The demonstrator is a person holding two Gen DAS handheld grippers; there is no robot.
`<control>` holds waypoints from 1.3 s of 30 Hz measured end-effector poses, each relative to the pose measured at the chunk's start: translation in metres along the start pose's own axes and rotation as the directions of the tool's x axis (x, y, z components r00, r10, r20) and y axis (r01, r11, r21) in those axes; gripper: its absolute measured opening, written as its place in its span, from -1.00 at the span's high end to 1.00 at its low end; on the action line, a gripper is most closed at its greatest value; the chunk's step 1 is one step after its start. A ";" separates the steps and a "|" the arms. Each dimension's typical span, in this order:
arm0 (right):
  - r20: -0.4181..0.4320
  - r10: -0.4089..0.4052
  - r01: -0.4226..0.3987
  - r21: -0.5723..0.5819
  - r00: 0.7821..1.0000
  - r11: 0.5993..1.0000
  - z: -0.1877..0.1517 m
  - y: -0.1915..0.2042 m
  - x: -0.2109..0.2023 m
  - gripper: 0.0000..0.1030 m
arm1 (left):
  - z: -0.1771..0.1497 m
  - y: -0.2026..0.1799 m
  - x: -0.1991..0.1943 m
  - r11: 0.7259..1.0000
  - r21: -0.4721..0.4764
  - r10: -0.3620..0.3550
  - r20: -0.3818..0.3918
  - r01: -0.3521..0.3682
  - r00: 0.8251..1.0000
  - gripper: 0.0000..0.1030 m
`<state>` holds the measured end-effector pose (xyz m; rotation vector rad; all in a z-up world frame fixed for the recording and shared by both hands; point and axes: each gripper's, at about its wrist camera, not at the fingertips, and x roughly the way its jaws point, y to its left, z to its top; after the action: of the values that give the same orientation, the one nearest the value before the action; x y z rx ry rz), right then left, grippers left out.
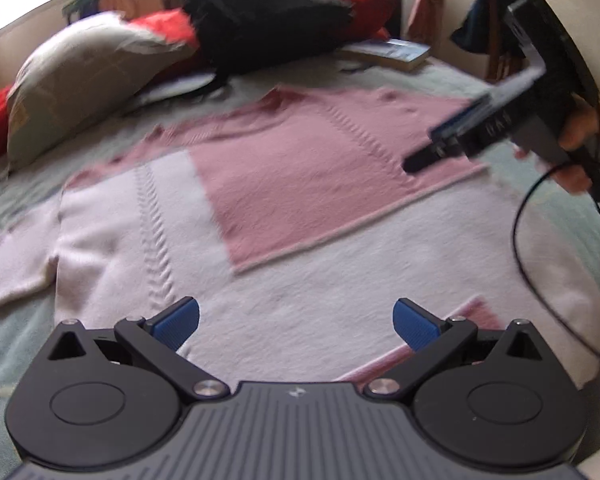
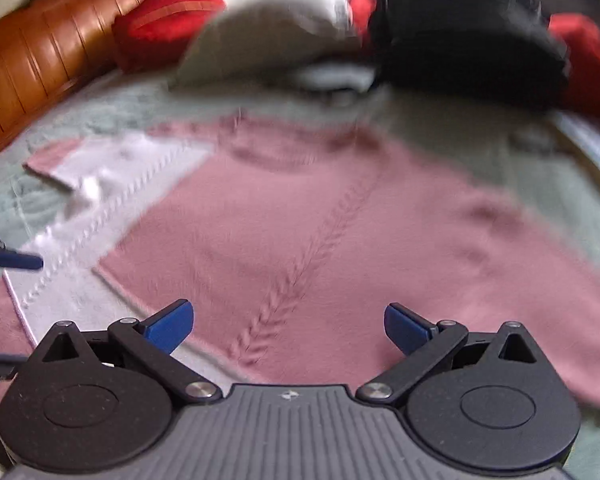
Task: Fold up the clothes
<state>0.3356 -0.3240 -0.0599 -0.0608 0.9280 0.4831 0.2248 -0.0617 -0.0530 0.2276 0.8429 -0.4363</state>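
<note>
Both the left gripper (image 1: 296, 322) and the right gripper (image 2: 289, 326) hang with fingers spread wide, holding nothing, just above the pink-and-white sweater (image 1: 284, 200) lying flat on the pale green bedspread (image 1: 4, 344). The sweater's long axis runs away from the grippers, collar pointing toward the black backpack (image 1: 260, 16). Only the left wrist view shows the book (image 1: 396, 54) beside the backpack and the hand (image 1: 576, 148); only the right shows the wooden bed frame (image 2: 32, 80).

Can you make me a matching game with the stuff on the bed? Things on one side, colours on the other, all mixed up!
Things:
1. sweater
2. backpack
3. bedspread
4. gripper pads

Colours:
A. black
B. blue
C. pink and white
D. pale green

Pairs: 1-C, 2-A, 3-D, 4-B
</note>
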 end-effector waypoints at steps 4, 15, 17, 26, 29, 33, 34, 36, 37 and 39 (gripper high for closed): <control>-0.052 -0.041 0.044 0.057 0.998 0.997 -0.022 -0.007 0.000 -1.00 | -0.021 0.010 0.006 0.998 -0.058 -0.002 -0.044 -0.001 0.999 -0.99; -0.006 -0.048 0.048 0.069 0.999 0.996 -0.063 0.048 -0.064 -1.00 | -0.042 0.017 -0.041 0.998 -0.040 -0.049 -0.044 0.047 0.998 -0.99; 0.056 -0.034 0.031 0.055 0.998 0.998 -0.066 0.061 -0.059 -1.00 | -0.040 0.023 -0.035 0.995 -0.076 -0.072 -0.033 0.069 0.997 -0.99; 0.094 -0.075 0.063 0.119 0.993 0.991 -0.068 0.023 -0.020 -1.00 | -0.063 0.026 -0.032 0.991 -0.117 -0.067 -0.021 0.064 0.998 -0.99; 0.064 -0.130 0.121 0.130 0.989 0.984 -0.078 0.032 -0.037 -1.00 | -0.067 0.036 -0.044 0.991 -0.115 -0.077 -0.024 0.074 0.997 -0.99; 0.074 -0.173 0.167 0.080 0.982 0.983 -0.104 0.068 -0.050 -1.00 | -0.039 0.054 -0.048 0.990 -0.092 -0.099 0.060 0.104 0.993 -0.99; 0.076 -0.187 0.182 0.067 0.979 0.981 -0.110 0.077 -0.050 -1.00 | -0.029 0.058 -0.046 0.991 -0.077 -0.099 0.087 0.105 0.991 -0.99; 0.096 -0.254 0.252 0.039 0.962 0.967 -0.120 0.093 -0.045 -1.00 | -0.008 0.066 -0.035 0.992 -0.047 -0.108 0.126 0.115 0.986 -0.99; 0.109 -0.278 0.275 0.041 0.954 0.961 -0.122 0.098 -0.043 -1.00 | 0.002 0.070 -0.026 0.992 -0.033 -0.117 0.139 0.123 0.983 -0.99; 0.129 -0.291 0.282 0.085 0.948 0.956 -0.127 0.100 -0.041 -1.00 | 0.016 0.083 0.000 0.990 -0.056 -0.123 0.127 0.131 0.984 -0.99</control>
<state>0.1767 -0.2824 -0.0890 -0.0997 0.7805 0.1839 0.2735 0.0062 -0.0404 0.0867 0.7511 -0.5366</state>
